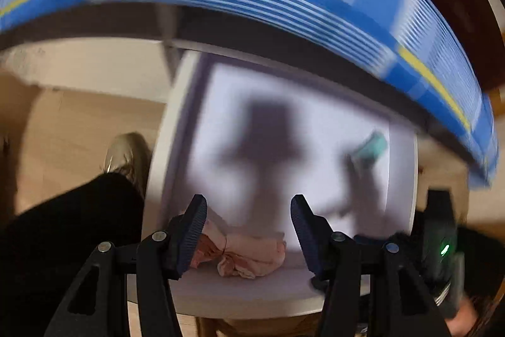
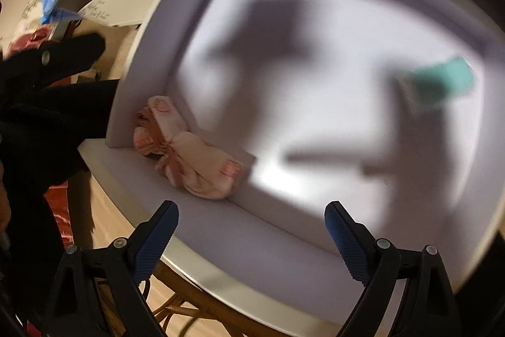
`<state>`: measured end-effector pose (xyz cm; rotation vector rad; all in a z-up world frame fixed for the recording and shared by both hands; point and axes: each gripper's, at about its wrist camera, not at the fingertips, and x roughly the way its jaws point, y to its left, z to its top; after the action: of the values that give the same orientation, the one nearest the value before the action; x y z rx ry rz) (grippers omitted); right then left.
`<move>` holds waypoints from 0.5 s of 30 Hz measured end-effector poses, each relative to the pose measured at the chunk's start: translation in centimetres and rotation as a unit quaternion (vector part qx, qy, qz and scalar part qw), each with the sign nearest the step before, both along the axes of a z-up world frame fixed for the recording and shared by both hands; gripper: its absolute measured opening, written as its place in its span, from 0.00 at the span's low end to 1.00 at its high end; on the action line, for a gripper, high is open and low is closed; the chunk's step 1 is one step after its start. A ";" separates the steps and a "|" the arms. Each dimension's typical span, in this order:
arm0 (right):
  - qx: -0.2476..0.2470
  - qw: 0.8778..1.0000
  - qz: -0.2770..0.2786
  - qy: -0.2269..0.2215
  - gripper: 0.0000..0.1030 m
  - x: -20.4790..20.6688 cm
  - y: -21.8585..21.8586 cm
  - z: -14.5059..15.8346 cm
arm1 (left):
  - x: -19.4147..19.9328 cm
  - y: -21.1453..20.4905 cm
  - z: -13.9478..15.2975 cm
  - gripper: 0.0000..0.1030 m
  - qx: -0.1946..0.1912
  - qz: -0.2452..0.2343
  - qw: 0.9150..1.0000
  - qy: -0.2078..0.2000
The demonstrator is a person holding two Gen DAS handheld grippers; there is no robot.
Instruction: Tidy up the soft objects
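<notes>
left tongs point(image 1: 248, 212) spread, pink sock bundle point(image 1: 243, 256) between them, right tongs point(image 2: 252, 220) spread

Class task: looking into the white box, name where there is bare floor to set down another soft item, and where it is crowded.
Free: the wide middle of the white box floor, between the pink sock bundle and the teal item; also the near right stretch. Crowded: the near left corner, where the bundle lies against the wall. Both the left gripper and right gripper are open, holding nothing.
</notes>
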<state>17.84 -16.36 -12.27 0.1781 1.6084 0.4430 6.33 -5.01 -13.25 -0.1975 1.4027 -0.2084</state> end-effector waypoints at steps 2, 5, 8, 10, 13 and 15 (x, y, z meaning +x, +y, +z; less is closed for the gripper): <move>-0.001 1.000 0.013 0.001 0.92 0.5 1.3 -0.5 | 0.2 1.2 0.1 0.54 -0.009 0.028 1.000 -0.003; -0.015 0.999 0.034 0.010 0.92 1.3 3.0 -1.4 | 0.2 2.0 0.3 0.54 -0.006 0.045 0.999 -0.010; -0.028 0.998 0.058 0.019 0.92 2.0 4.9 -2.4 | 0.1 1.8 0.6 0.54 0.013 0.040 0.999 -0.021; -0.032 0.997 0.073 0.022 0.92 2.3 6.2 -2.8 | 0.0 1.6 0.8 0.54 0.021 0.034 0.999 -0.032; -0.034 0.995 0.092 0.024 0.92 2.6 7.8 -3.2 | -0.2 1.2 1.5 0.54 0.037 0.024 0.998 -0.053; -0.038 0.993 0.105 0.026 0.92 2.8 8.8 -3.5 | -0.1 1.3 2.0 0.54 0.041 0.023 0.997 -0.062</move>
<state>20.69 -7.54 -15.75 -0.0384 1.7001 0.5401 6.22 -3.71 -11.22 -0.1468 1.2805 -0.1230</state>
